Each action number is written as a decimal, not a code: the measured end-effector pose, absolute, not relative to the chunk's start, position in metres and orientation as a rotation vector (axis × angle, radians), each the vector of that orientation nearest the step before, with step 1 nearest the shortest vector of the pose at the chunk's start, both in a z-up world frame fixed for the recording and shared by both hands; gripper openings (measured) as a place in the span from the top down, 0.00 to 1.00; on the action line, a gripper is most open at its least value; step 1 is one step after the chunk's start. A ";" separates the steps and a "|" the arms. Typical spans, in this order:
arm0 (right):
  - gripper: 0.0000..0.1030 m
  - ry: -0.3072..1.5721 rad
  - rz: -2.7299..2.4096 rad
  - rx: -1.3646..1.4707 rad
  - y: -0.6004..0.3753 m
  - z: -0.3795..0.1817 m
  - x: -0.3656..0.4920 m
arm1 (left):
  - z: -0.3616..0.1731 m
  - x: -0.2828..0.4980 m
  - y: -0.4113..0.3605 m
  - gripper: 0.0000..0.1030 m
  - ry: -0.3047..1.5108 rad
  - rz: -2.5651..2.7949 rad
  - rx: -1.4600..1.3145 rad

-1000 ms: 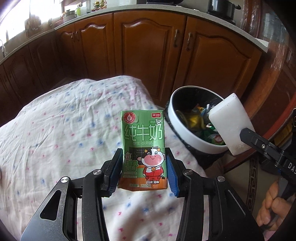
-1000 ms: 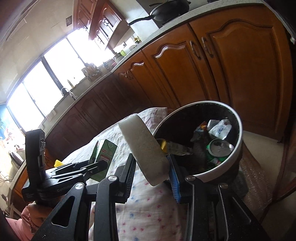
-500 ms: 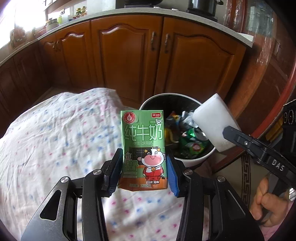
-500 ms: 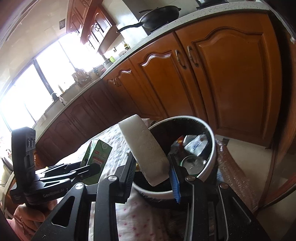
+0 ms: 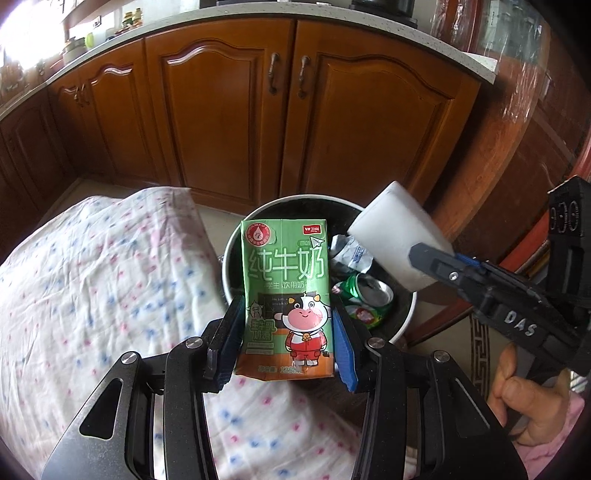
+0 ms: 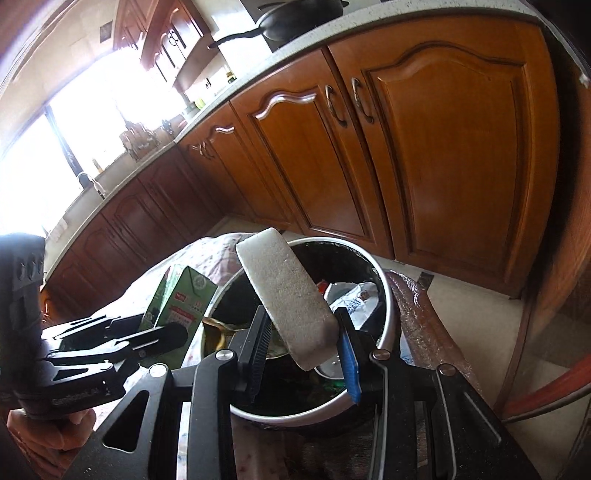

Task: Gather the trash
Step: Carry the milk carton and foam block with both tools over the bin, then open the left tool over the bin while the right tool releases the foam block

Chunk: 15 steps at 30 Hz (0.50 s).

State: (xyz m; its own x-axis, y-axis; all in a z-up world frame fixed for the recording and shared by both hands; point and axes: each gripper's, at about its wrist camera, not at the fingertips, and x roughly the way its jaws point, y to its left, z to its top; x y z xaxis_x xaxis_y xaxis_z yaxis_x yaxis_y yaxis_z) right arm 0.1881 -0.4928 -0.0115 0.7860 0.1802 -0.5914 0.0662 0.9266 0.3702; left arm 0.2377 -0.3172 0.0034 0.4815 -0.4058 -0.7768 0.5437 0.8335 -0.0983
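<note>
My left gripper (image 5: 286, 339) is shut on a green milk carton (image 5: 286, 291) with a cartoon cow, held upright over the near rim of the round trash bin (image 5: 406, 321). A white foam block (image 5: 397, 243) sits clamped in my right gripper (image 6: 303, 343), above the bin's right side; in the right wrist view the foam block (image 6: 288, 295) tilts up over the bin (image 6: 388, 291). The bin holds a crushed green can (image 5: 365, 291), crumpled wrappers and other rubbish. The milk carton (image 6: 177, 295) and the left gripper (image 6: 147, 339) show at the left of the right wrist view.
A table under a white cloth with pink and blue dots (image 5: 92, 288) lies left of the bin. Wooden kitchen cabinets (image 5: 258, 122) stand close behind, topped by a counter with a black pan (image 6: 295, 18). A hand (image 5: 528, 406) grips the right tool's handle.
Both grippers have carried their loads rightward off the table toward the bin. The carton now hangs over the bin's rim and the foam block over its opening; both grips are unchanged.
</note>
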 end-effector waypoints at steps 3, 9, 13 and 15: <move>0.65 0.678 0.061 0.397 -0.496 -0.015 0.194 | 0.003 0.240 -0.327 0.58 0.894 -0.604 0.164; 0.65 0.688 0.063 0.394 -0.501 -0.018 0.204 | -0.009 0.246 -0.341 0.58 0.923 -0.600 0.190; 0.61 0.710 0.072 0.398 -0.504 -0.023 0.215 | -0.015 0.252 -0.342 0.58 0.946 -0.595 0.188; 0.53 0.715 0.082 0.418 -0.507 -0.025 0.218 | -0.017 0.252 -0.343 0.57 0.952 -0.593 0.191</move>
State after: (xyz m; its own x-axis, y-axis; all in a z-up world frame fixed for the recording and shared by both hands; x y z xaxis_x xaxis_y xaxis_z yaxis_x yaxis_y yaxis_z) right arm 0.2178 -0.5071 -0.0253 0.7553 0.2144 -0.6193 0.0681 0.9142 0.3995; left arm 0.2518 -0.3426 -0.0167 0.4355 -0.3918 -0.8105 0.5548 0.8258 -0.1010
